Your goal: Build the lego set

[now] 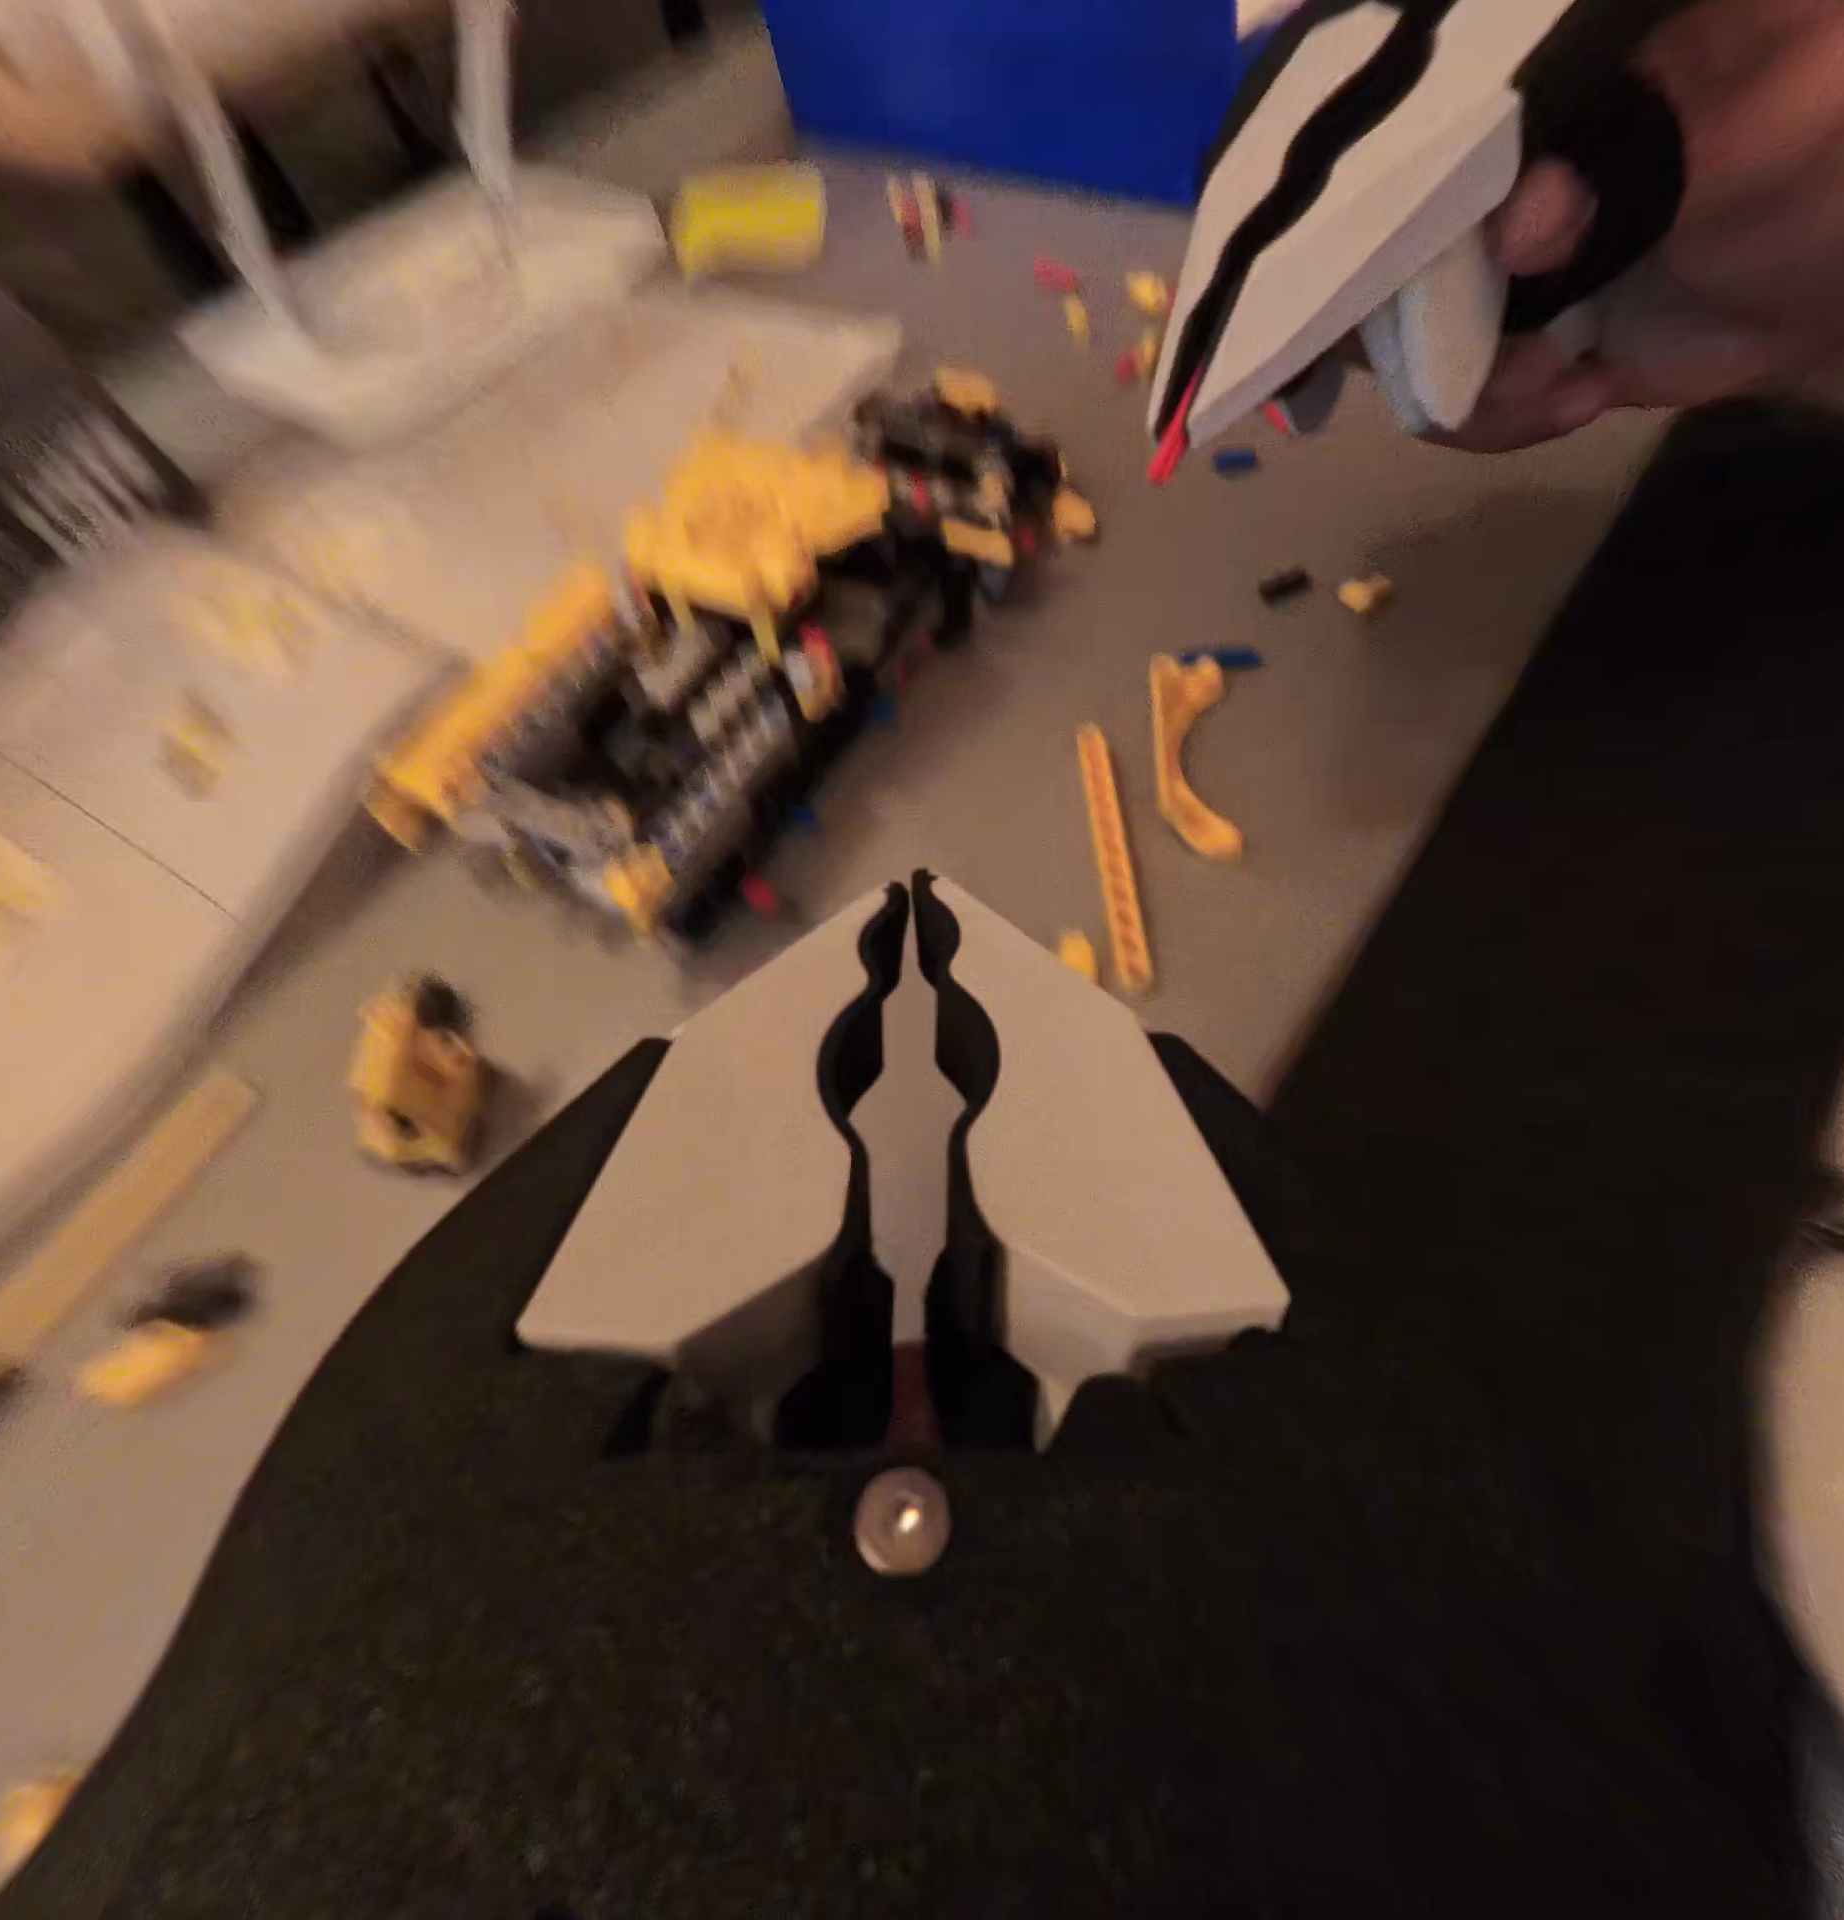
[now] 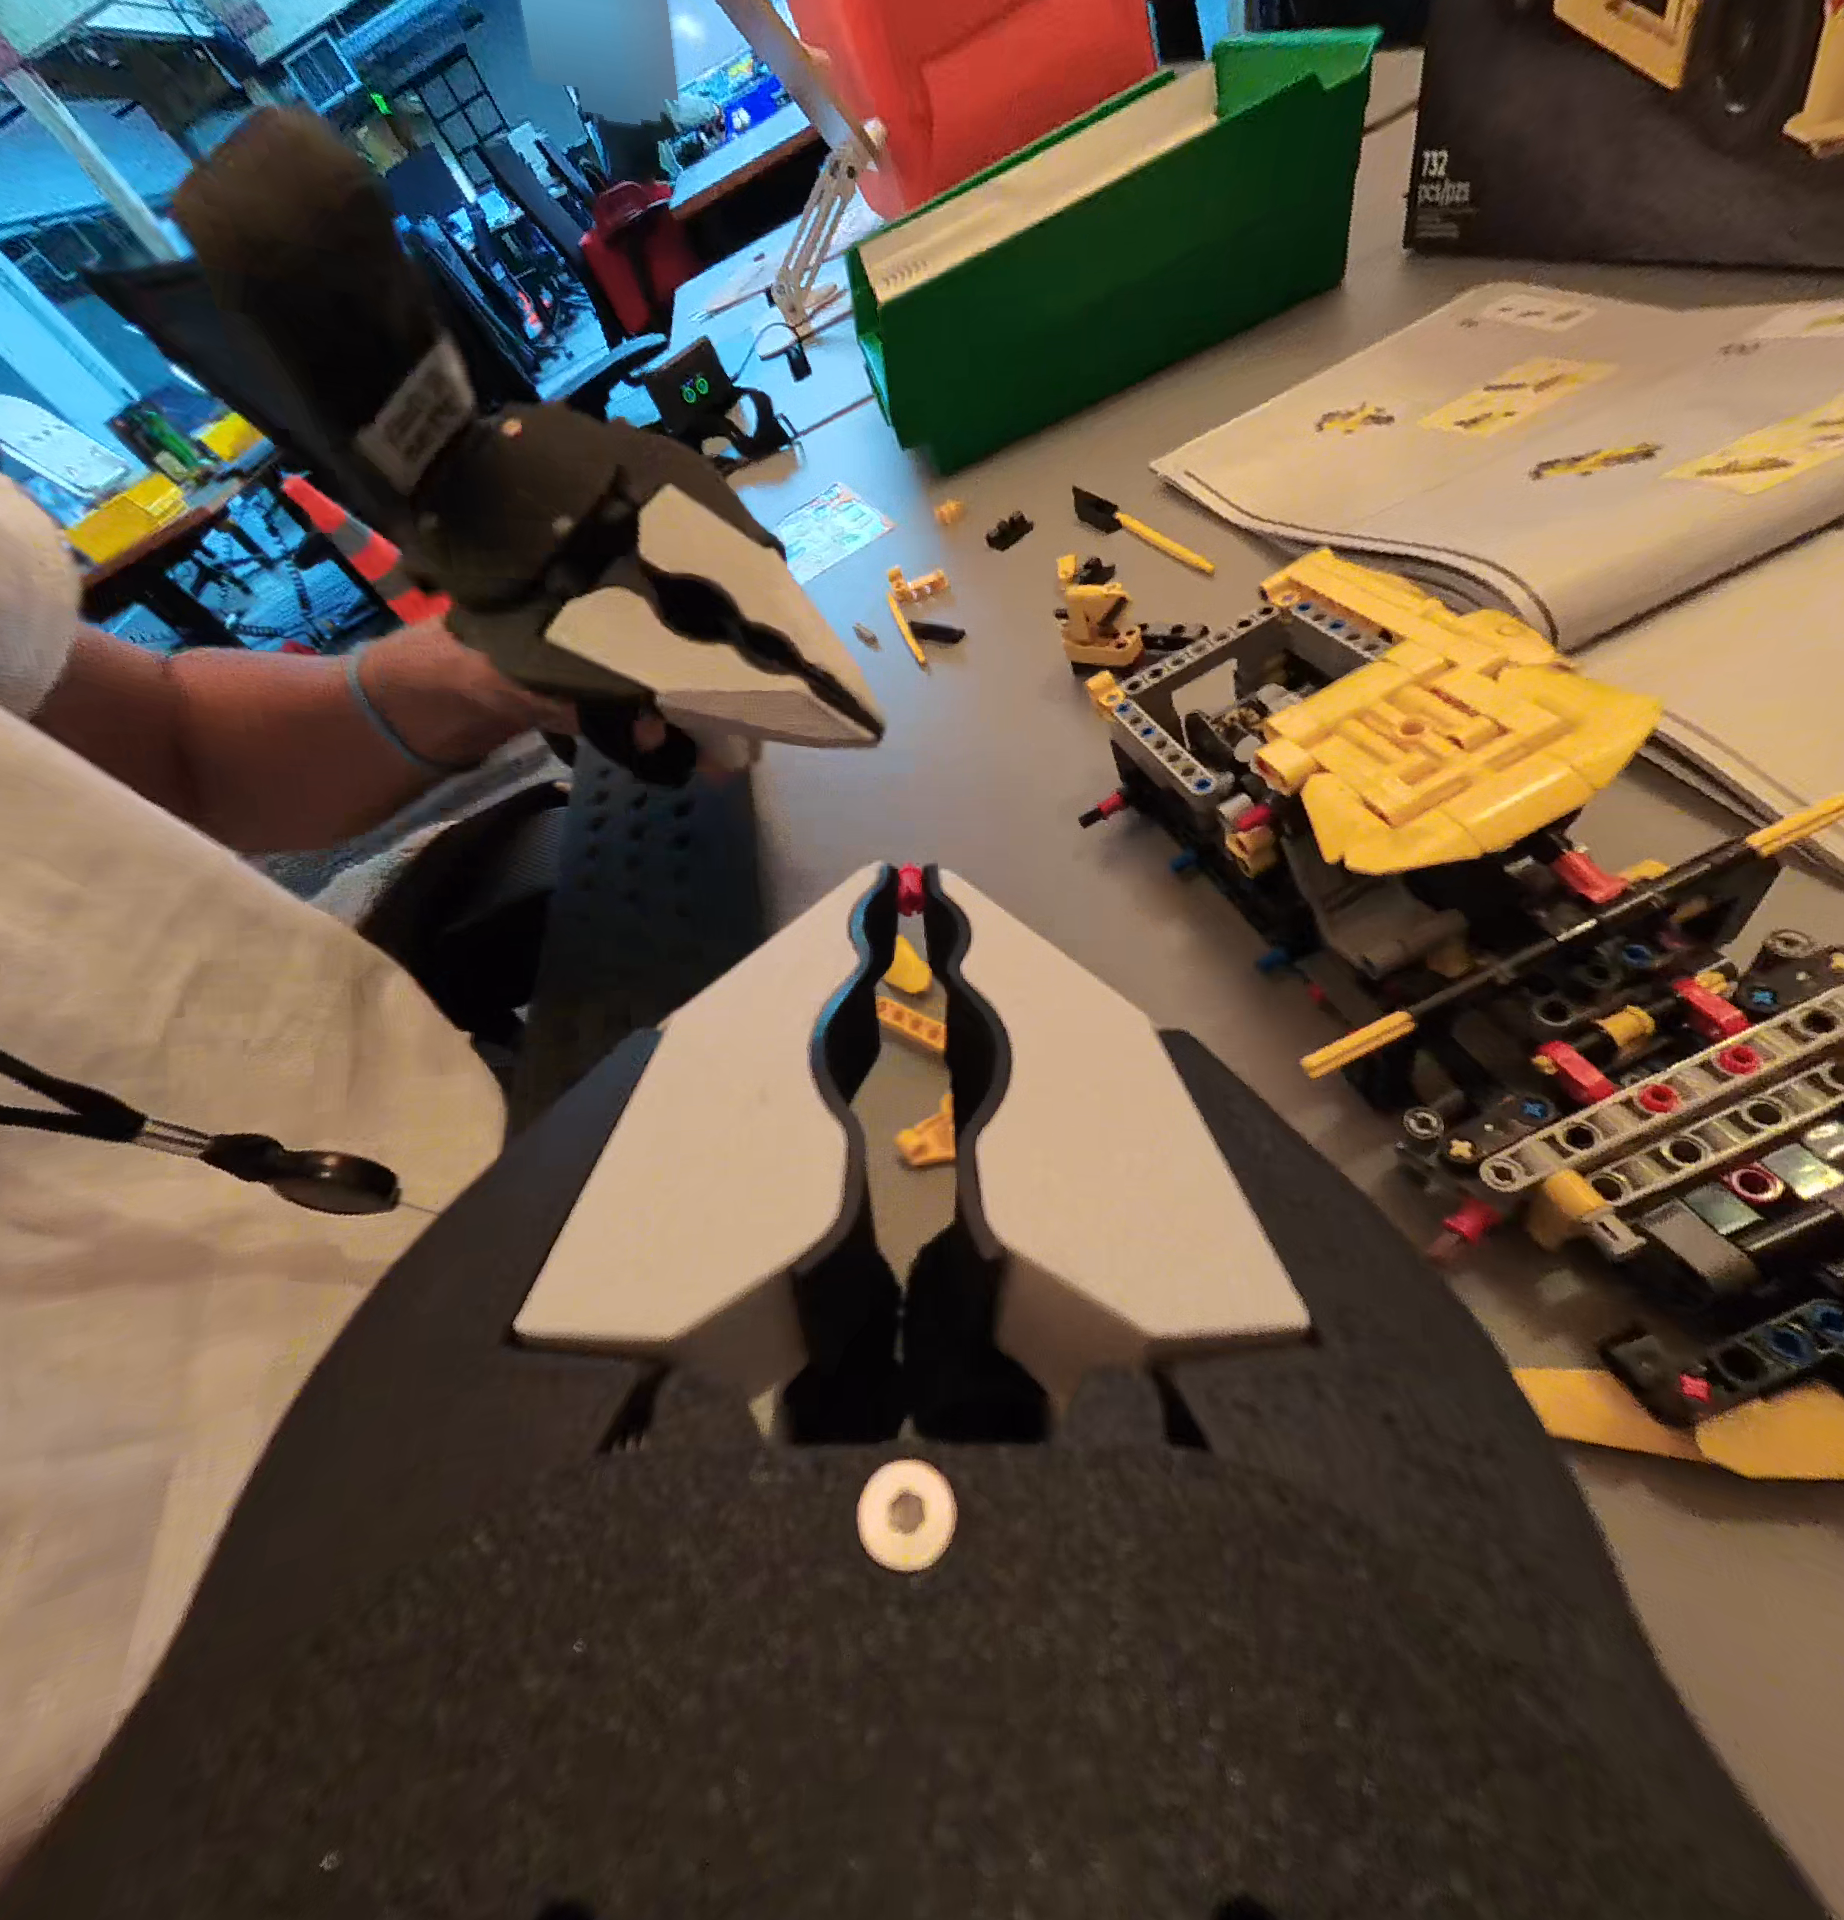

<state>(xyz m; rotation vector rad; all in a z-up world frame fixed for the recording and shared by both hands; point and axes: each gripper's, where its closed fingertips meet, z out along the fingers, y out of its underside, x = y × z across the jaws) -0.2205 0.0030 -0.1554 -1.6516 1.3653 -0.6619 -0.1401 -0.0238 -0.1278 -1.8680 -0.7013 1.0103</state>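
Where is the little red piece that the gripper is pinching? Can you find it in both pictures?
Left wrist view: the small red plastic pin pokes out of the tips of the right gripper, upper right, above the table.
Right wrist view: the pin sits pinched between that gripper's own tips, centre of the picture.
Shared landmark: the half-built yellow and black lego vehicle on the grey table.

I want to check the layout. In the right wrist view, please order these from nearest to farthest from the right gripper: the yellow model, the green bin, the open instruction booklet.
1. Yellow model, right of the right gripper, nearest.
2. Open instruction booklet, behind the model, farther right.
3. Green bin, at the table's back, farthest.
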